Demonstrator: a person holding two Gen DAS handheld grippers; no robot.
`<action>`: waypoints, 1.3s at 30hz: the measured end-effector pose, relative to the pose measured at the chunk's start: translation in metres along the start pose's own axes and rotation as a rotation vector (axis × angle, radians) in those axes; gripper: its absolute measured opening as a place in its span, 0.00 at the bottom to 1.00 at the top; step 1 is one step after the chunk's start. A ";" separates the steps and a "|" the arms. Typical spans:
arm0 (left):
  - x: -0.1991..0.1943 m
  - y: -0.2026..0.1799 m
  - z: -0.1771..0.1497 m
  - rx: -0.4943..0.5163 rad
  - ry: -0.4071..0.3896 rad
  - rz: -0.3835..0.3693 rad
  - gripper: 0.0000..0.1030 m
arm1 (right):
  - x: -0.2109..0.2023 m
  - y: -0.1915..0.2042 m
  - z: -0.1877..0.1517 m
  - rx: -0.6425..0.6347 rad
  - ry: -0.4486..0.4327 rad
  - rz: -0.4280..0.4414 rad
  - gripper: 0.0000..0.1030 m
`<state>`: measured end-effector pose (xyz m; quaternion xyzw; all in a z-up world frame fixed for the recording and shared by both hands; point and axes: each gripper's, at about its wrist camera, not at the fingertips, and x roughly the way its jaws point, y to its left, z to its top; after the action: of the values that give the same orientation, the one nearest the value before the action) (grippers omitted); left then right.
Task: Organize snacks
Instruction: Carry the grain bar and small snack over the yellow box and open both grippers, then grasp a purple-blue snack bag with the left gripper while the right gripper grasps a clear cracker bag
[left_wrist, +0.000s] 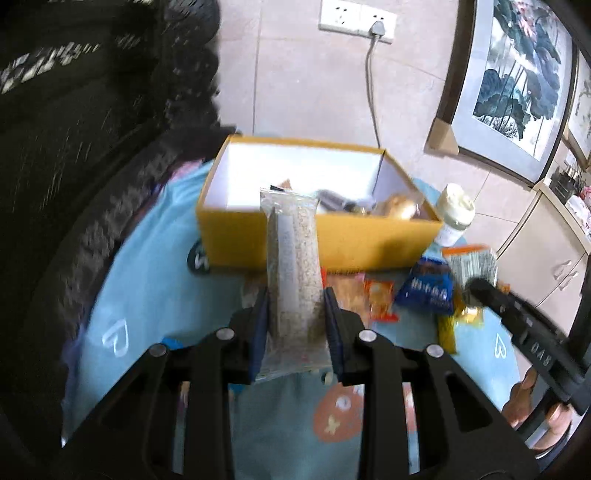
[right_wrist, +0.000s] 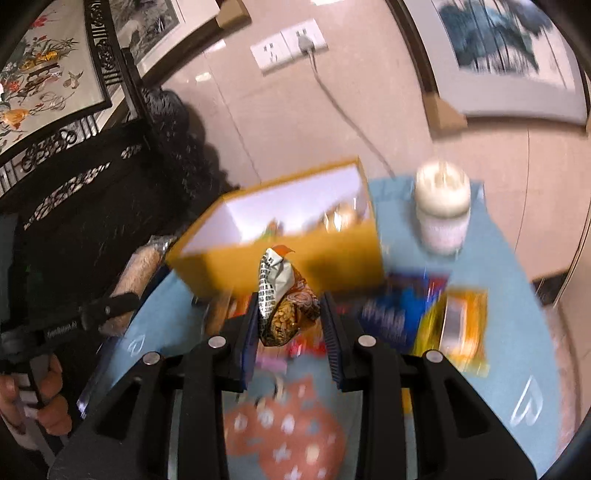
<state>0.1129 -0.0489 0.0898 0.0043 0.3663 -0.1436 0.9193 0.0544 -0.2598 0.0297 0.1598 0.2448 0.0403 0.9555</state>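
Tools tilt downward above the table: left (left_wrist: 295, 314) grips a grain packet (left_wrist: 293, 266), right (right_wrist: 290, 317) a crumpled wrapper (right_wrist: 286, 295).

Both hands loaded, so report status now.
Left gripper shut on grain bar packet. Right gripper shut on crumpled snack wrapper. Yellow box ahead, unobstructed.

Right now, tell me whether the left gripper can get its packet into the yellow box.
Probably yes. The left gripper is clamped on the long grain-bar packet, the yellow box sits straight ahead with its top open, and its left half looks empty. Nothing stands between them.
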 end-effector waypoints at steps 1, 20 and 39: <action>0.001 -0.002 0.007 0.004 -0.005 -0.003 0.28 | 0.003 0.002 0.009 -0.008 -0.008 -0.004 0.31; 0.108 -0.006 0.099 -0.076 -0.022 0.133 0.96 | 0.114 0.012 0.083 -0.022 -0.029 -0.230 0.72; 0.033 0.052 -0.007 -0.013 0.030 0.163 0.95 | 0.017 -0.014 0.001 0.060 0.010 -0.089 0.72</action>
<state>0.1453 -0.0066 0.0575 0.0303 0.3793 -0.0657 0.9224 0.0698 -0.2711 0.0182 0.1768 0.2577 -0.0089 0.9499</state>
